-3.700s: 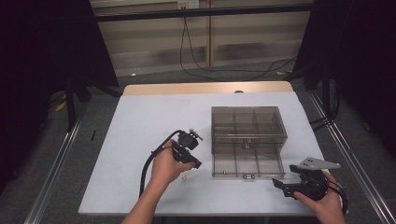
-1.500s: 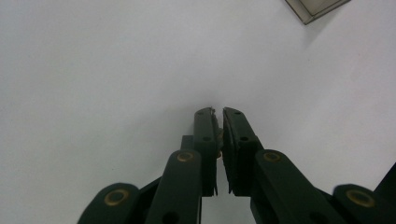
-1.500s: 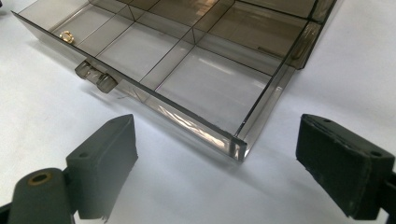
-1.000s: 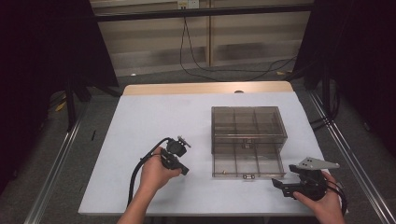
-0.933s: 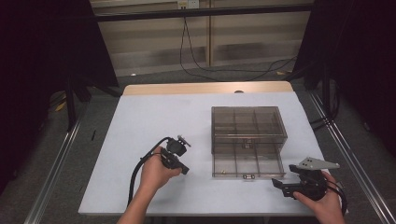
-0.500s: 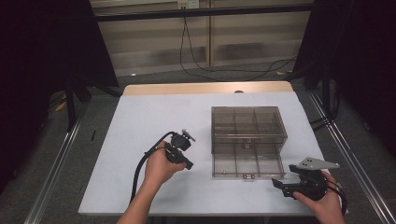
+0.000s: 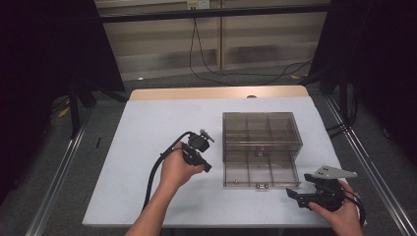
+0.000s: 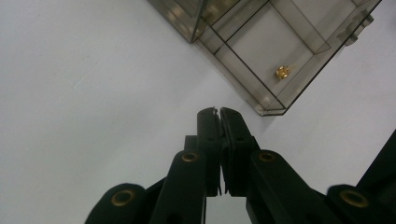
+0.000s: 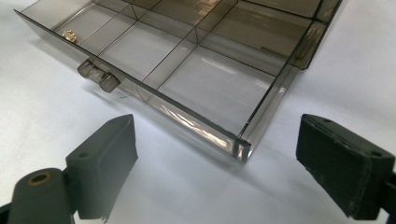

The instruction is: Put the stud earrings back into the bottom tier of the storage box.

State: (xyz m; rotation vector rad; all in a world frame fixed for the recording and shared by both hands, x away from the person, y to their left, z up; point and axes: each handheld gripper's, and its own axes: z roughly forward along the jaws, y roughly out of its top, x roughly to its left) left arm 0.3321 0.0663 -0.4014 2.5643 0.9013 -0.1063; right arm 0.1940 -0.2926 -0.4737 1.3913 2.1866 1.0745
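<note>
A smoky clear organizer box stands on the white table, its drawer pulled out toward me. A small gold piece lies in the drawer's left front compartment, and the gold piece shows beyond my left jaws. My left gripper hovers just left of the drawer, shut with nothing visible between its jaws. My right gripper rests near the drawer's front right corner, open. The drawer corner sits between its wide-apart pads, untouched. The gold piece is in the far left cell.
The drawer's handle sticks out at the middle of its front wall. A black cable trails from the left gripper along the forearm. Metal rails run along both sides of the table, and a wooden strip edges the far side.
My left gripper has risen and moved right and away from me, closer to the drawer, jaws still shut. The right gripper and the box have not moved.
</note>
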